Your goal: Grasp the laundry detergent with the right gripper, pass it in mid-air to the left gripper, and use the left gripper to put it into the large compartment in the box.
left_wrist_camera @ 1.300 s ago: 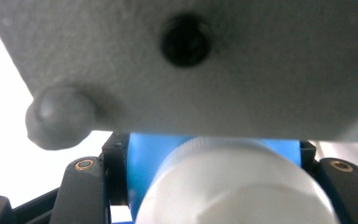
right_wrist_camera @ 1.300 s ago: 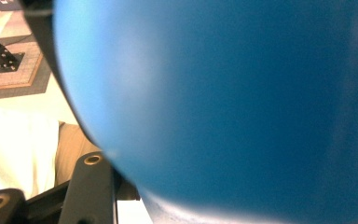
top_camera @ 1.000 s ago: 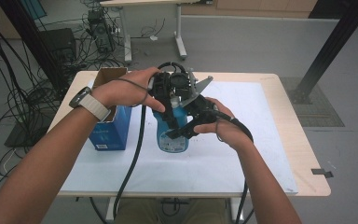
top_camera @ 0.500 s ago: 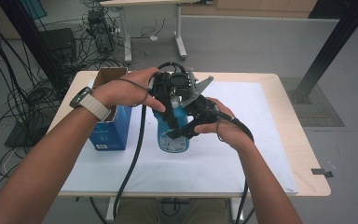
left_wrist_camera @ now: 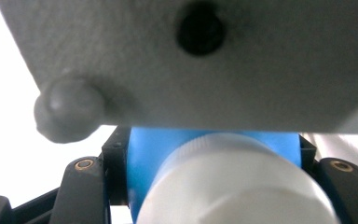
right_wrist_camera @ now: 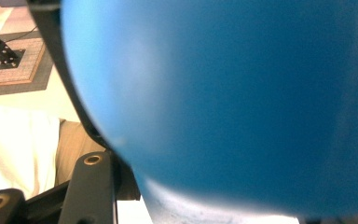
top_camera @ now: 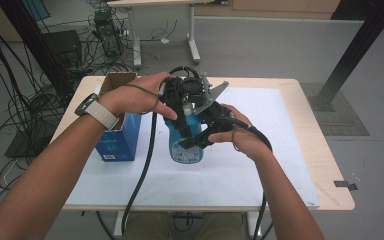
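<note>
Nothing has shifted since the earlier frames: both hands, both grippers and the bottle sit where they were. The blue bottle (top_camera: 186,142) stands upright on the white sheet (top_camera: 260,165) that covers most of the table (top_camera: 325,165), near the middle of the sheet and slightly toward its left edge. The left gripper (top_camera: 182,97) comes down on the bottle from above, and the left gripper view shows its black jaws closed narrow on the white cap (left_wrist_camera: 235,186), with the bottle's blue shoulder just behind the cap between them. A grey plate (left_wrist_camera: 205,60) with a rounded knob crosses the top of that view, close to the lens; it appears to belong to the other gripper, whose grey plate points toward the far right corner in the high view. The right gripper (top_camera: 200,140) grasps the bottle's body from the right side, low on the label; in the right gripper view the blue wall (right_wrist_camera: 233,102) lies hard against the lens and one black jaw (right_wrist_camera: 91,186) presses on its left flank. An open blue carton (top_camera: 117,135) stands on the sheet near the table's left edge, just beside the left forearm and apart from the bottle. Black cables trail from both grippers over the near edge.
</note>
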Demonstrator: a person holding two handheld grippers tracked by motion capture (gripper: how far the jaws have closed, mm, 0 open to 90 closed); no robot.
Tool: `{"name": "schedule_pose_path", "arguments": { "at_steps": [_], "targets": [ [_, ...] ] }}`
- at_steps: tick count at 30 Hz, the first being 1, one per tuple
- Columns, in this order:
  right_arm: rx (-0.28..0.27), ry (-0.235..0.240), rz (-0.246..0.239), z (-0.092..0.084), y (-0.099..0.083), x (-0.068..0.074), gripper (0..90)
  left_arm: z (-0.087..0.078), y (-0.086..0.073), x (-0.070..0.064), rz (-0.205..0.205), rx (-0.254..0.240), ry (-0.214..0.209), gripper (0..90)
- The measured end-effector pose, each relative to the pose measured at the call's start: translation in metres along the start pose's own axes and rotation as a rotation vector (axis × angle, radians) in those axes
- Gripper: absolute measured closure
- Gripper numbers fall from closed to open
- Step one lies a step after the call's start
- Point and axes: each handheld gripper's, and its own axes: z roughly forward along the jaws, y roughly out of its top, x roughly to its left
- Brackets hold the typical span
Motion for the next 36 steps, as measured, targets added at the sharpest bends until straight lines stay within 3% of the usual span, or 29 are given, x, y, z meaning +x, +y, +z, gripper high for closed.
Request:
{"name": "schedule_pose_path", "arguments": {
  "at_steps": [3,5,6,8,18,19,25,36],
  "targets": [
    [0.004,-0.003,0.009,-0.0002,0.0006,0.0003,43.6,0.0002,-0.0004,0.0005,-0.001,-0.003,0.003,38.7],
    [-0.003,0.0,-0.014,0.0006,-0.0001,-0.0018,43.6,0.0005,-0.0006,0.0007,0.0,-0.005,0.002,38.7],
    [0.005,-0.001,0.015,0.0,0.0008,0.0005,43.6,0.0006,-0.0006,0.0011,-0.001,-0.004,0.001,38.7],
    [-0.004,-0.001,-0.018,0.0007,-0.0004,-0.0025,43.6,0.0006,-0.0004,0.0014,0.001,-0.005,0.002,38.6],
    [0.006,-0.004,-0.001,0.0,0.0003,-0.002,43.6,0.0005,-0.001,0.0021,0.001,-0.008,0.003,38.6],
    [0.0,-0.004,-0.02,0.0006,0.0,-0.0034,43.6,0.0006,-0.0012,0.002,-0.001,-0.008,0.003,38.6],
    [0.009,-0.004,0.008,0.0003,0.0012,-0.0008,43.6,0.0003,-0.0016,0.0009,-0.002,-0.011,0.006,38.6],
    [-0.003,-0.002,-0.016,-0.0013,0.0026,-0.0002,43.5,-0.003,-0.0003,-0.0013,-0.008,-0.01,0.007,38.7]
  ]
}}
